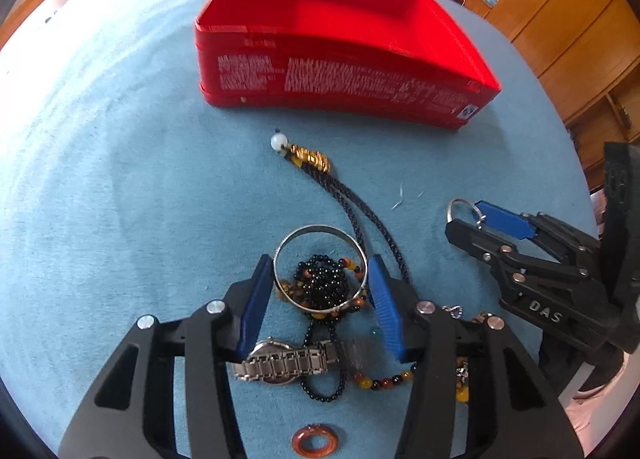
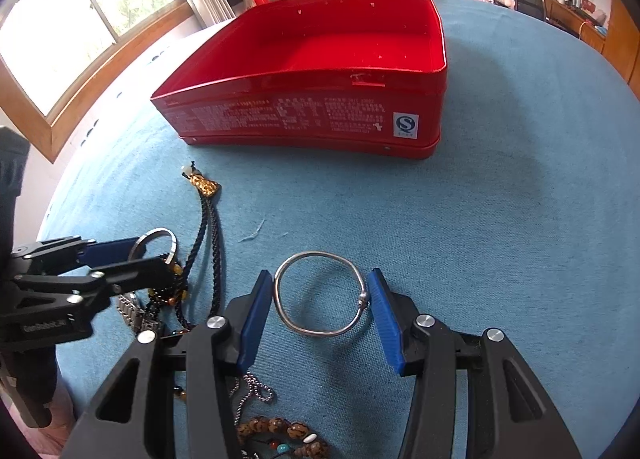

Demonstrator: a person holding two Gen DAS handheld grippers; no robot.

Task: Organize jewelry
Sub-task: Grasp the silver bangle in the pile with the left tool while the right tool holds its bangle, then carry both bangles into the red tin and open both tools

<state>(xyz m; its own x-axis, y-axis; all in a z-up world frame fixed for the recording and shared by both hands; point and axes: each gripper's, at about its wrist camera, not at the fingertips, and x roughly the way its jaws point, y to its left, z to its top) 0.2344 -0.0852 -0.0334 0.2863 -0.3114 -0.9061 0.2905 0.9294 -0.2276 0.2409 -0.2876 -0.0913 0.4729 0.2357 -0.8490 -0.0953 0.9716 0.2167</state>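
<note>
Left claw (image 1: 320, 283): its blue pads press on either side of a wide silver bangle (image 1: 320, 271), held level at the centre of the left wrist view; the band is flat, polished and broad-walled.
Bead pile (image 1: 326, 285): small glossy black beads with amber and orange ones, seen through and under the bangle, lower centre of the left view.
Watch (image 1: 286, 363): steel link strap and round case, lying at the lower centre between the claw's arms.
Orange ring (image 1: 316, 439): small glassy hoop at the bottom centre of the left view.
Cord necklace (image 1: 360, 215): dark braided rope ending in a gold knot and a pale round bead, running from the pile up toward the tin.
Red tin (image 2: 304, 71): open, lidless, with white print on its side wall; upper centre of both views, on the blue cloth-covered surface (image 2: 500, 219).
Right claw (image 2: 320, 299): closed on a thin silver bracelet (image 2: 320, 293), a round wire hoop with a small ball clasp by the right pad, lower centre of the right wrist view.
Brown bead bracelet (image 2: 280, 435): carved seeds with a white and a turquoise bead, bottom centre, just beside a ball chain (image 2: 256, 391).
</note>
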